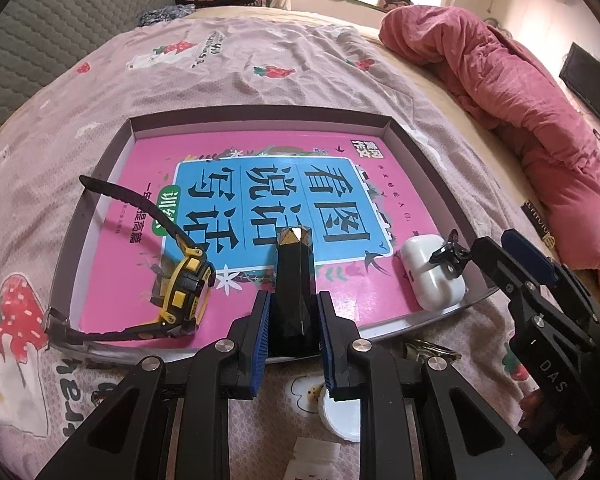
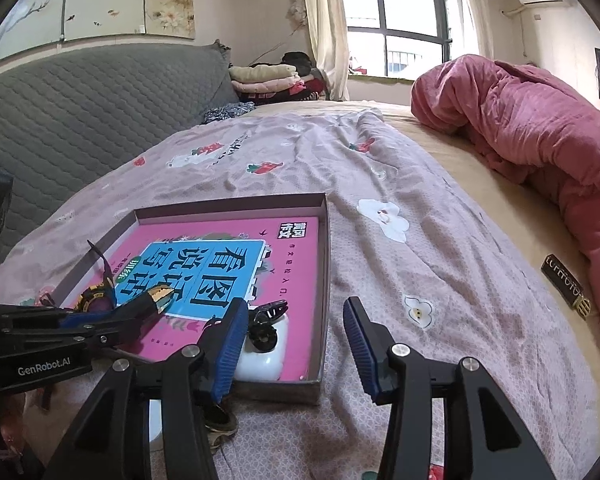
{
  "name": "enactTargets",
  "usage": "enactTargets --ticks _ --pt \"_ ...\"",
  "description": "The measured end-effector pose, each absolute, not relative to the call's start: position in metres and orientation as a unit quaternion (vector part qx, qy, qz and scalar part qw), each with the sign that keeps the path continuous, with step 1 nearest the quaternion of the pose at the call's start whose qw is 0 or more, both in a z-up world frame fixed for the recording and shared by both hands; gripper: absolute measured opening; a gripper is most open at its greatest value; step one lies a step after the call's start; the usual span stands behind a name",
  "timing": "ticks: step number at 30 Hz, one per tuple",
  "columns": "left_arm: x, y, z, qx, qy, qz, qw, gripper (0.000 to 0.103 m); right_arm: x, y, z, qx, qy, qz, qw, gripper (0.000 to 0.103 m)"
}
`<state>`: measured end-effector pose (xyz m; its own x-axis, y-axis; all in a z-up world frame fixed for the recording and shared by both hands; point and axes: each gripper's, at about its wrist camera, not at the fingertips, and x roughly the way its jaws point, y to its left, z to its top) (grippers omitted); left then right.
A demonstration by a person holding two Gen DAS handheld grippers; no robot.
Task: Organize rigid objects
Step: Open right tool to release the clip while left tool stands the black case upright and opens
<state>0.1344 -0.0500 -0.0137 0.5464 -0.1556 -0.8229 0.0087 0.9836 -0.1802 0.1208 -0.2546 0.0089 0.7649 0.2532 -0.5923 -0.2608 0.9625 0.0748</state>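
The pink book [image 1: 260, 216] lying in the shallow box [image 1: 396, 128] shows big upside-down characters, 看图说话写话. Beside the box, the left gripper [image 2: 156, 304] reads "GenRobot.AI" on its body, and the right gripper [image 1: 464, 256] carries "DAS".

Glossy black faceted bottle [image 1: 292, 292] catching light; smooth white plastic earbud case [image 1: 434, 274] shining; glossy pink book cover [image 1: 260, 216] reflecting; matt cardboard tray [image 1: 428, 148] lying on wrinkled printed cloth bedsheet [image 1: 260, 76]; ribbed blue pads [image 1: 260, 332] showing.
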Motion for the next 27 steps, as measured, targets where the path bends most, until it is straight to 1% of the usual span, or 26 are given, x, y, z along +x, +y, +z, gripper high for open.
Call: enactTargets --ticks 4,9,13,21,23,25,27 --pt "0.133 -0.048 -0.011 -0.082 0.470 -0.046 0.878 0.024 0.120 -0.256 0.009 -0.005 0.314 0.138 0.939 0.049" --pt "0.129 -0.047 -0.004 -0.087 0.464 -0.046 0.880 0.032 0.116 -0.256 0.011 -0.003 0.309 0.144 0.940 0.049" --pt "0.124 -0.046 0.001 -0.085 0.460 -0.046 0.883 0.034 0.114 -0.257 0.012 -0.003 0.308 0.147 0.940 0.050" --pt "0.112 -0.038 0.012 -0.091 0.452 -0.038 0.886 0.050 0.104 -0.255 0.018 -0.008 0.297 0.156 0.942 0.050" --pt "0.107 -0.035 0.015 -0.095 0.450 -0.038 0.887 0.051 0.100 -0.253 0.019 -0.012 0.295 0.159 0.942 0.050" --pt "0.104 -0.032 0.018 -0.094 0.450 -0.037 0.888 0.052 0.098 -0.252 0.019 -0.012 0.295 0.161 0.942 0.052" --pt "0.101 -0.029 0.021 -0.097 0.448 -0.034 0.888 0.054 0.096 -0.251 0.020 -0.014 0.292 0.164 0.942 0.059"
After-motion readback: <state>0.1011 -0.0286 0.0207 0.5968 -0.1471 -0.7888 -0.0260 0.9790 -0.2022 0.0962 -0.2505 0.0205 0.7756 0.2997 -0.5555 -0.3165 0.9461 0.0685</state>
